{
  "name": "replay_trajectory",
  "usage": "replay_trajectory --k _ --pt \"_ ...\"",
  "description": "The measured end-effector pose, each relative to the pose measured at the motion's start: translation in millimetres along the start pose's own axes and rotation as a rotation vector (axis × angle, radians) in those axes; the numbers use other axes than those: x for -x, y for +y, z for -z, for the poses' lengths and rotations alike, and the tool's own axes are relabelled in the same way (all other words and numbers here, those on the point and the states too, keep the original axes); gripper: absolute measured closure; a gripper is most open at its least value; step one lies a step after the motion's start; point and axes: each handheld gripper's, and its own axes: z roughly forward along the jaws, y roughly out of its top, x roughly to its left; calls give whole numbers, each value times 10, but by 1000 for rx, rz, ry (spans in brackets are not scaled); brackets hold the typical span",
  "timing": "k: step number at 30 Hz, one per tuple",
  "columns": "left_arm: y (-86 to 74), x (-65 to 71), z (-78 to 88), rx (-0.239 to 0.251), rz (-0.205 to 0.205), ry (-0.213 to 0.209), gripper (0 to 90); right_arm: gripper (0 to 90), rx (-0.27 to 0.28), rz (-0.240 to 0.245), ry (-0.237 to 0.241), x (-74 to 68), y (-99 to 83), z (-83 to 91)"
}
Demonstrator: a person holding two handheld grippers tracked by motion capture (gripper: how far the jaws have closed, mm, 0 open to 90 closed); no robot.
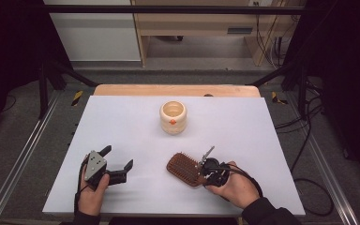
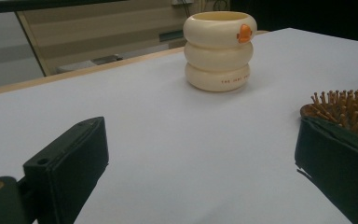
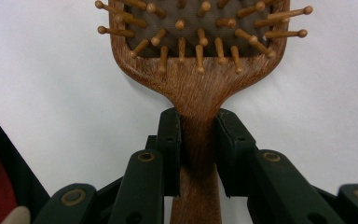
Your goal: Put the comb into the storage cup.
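From above, the white surface (image 1: 136, 122) carries a cream cup (image 1: 173, 117) toward 12 o'clock, and a wooden hairbrush (image 1: 183, 168) at 5 o'clock, bristles up. The left hand-held gripper (image 1: 118, 162) rests at 7 o'clock, released and empty. Its own view shows both jaws wide apart, the cup (image 2: 219, 50) upright beyond them. The right hand-held gripper (image 3: 198, 144) view shows jaws clenched on the hairbrush (image 3: 199, 60) handle.
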Motion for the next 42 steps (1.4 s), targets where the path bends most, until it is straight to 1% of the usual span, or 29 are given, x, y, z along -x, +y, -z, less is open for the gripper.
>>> replay_trajectory --k 4,7,8,9,10,11,14,16,17,18,19,20,23,24,25,26,27,28,29,30,31,34,36,37,38,39,40,41,42 --pt "1 -5 2 2 1 2 25 727 23 17 -19 -15 -21 10" --pt "3 -10 4 3 4 2 25 727 50 23 -21 -13 -41 29" --pt "4 -11 4 4 4 3 25 727 69 25 -22 -14 -47 40" --pt "4 -11 4 4 4 3 25 727 69 25 -22 -14 -47 40" --pt "4 -11 2 4 6 2 25 727 101 11 -34 -24 -51 69" --pt "4 -11 2 4 6 2 25 727 101 11 -34 -24 -51 69" --pt "18 -7 16 16 11 0 25 728 193 19 -63 -39 -59 125" --pt "33 1 30 26 26 -10 25 728 257 23 -78 -50 -63 159" --pt "33 1 30 26 26 -10 25 728 257 23 -78 -50 -63 159" --pt "40 10 36 31 30 -17 25 727 288 23 -86 -56 -65 178" --pt "58 36 49 40 34 -28 25 728 360 13 -94 -66 -72 217" --pt "65 49 56 42 38 -38 25 728 394 9 -98 -73 -75 239" --pt "93 111 73 57 67 -73 25 728 479 -5 -118 -92 -77 290" --pt "112 137 77 61 67 -85 25 728 502 -6 -122 -94 -77 307" --pt "112 137 77 61 67 -85 25 728 528 -11 -128 -94 -79 323" --pt "164 189 83 73 58 -101 25 728 559 -19 -127 -94 -80 336" --pt "164 189 83 73 58 -101 25 728 581 -21 -127 -91 -83 347" --pt "252 253 76 91 63 -128 25 728 621 -25 -129 -92 -89 362" --pt "289 282 67 98 65 -143 25 728 650 -24 -125 -91 -95 370" --pt "289 282 67 98 65 -143 25 728 673 -23 -127 -94 -97 375" --pt "357 345 39 108 76 -170 25 728 691 -26 -131 -98 -97 376" --pt "448 461 -10 115 77 -211 26 729 744 -35 -134 -93 -99 377" --pt "516 535 -41 119 78 -238 25 729 782 -38 -134 -81 -104 384" --pt "516 535 -41 119 78 -238 25 728 801 -40 -125 -68 -105 387" --pt "591 594 -69 128 90 -261 25 728 818 -42 -128 -62 -104 393" --pt "631 616 -84 131 104 -274 25 729 835 -44 -124 -52 -102 400" --pt "631 616 -84 131 104 -274 25 729 835 -44 -124 -52 -102 400" --pt "715 655 -119 128 126 -298 25 728 864 -48 -126 -36 -97 417" --pt "757 672 -140 123 132 -312 25 729 876 -50 -126 -28 -96 423"
